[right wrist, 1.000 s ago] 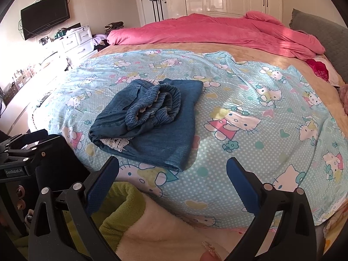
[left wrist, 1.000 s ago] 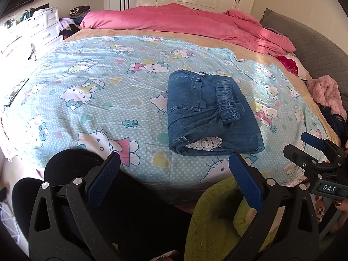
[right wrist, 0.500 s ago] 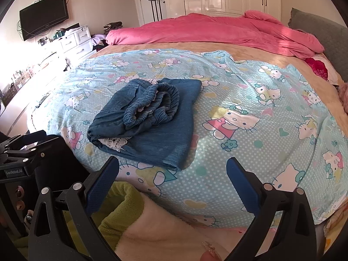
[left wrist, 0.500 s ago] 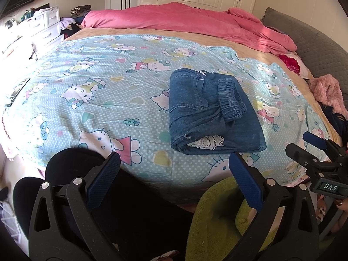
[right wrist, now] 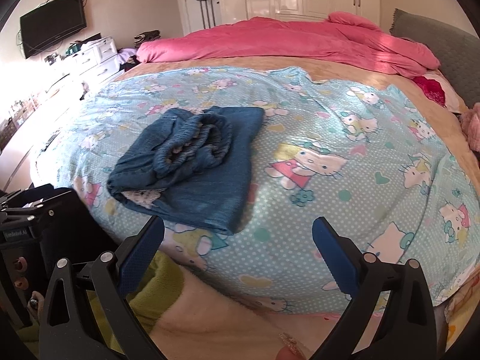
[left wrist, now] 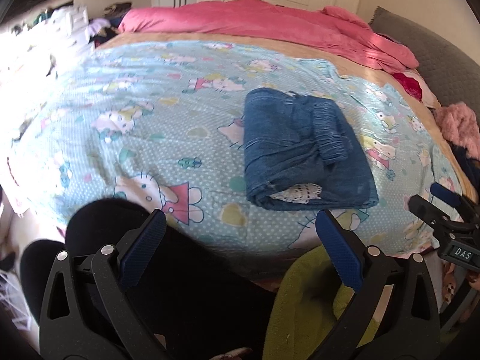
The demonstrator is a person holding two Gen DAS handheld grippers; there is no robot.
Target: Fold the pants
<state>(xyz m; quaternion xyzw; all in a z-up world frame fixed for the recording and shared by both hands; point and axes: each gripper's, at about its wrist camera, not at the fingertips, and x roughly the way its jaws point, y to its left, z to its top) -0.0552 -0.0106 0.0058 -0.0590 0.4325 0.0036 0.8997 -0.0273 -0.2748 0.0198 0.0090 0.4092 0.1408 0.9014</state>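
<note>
Blue denim pants [left wrist: 303, 150] lie folded into a compact bundle on the light blue cartoon-print sheet [left wrist: 150, 138], with the elastic waistband on top and a white lace lining showing at the near edge. They also show in the right wrist view [right wrist: 192, 168]. My left gripper [left wrist: 240, 234] is open and empty, held back off the bed's near edge, left of the pants. My right gripper [right wrist: 238, 240] is open and empty, just short of the bundle's near right corner. The right gripper shows at the right edge of the left wrist view [left wrist: 441, 207].
A pink duvet [right wrist: 285, 42] lies heaped along the far side of the bed. A grey headboard [right wrist: 435, 36] stands at the right. White drawers [right wrist: 96, 57] and a wall television [right wrist: 54, 27] stand at the left. A green garment [left wrist: 312, 300] and my dark-clad legs [left wrist: 180, 270] are below the grippers.
Both grippers have drawn back and shifted a little, so the bed looks slightly lower and the left view is blurred. The pants have not moved. Both grippers stay open.
</note>
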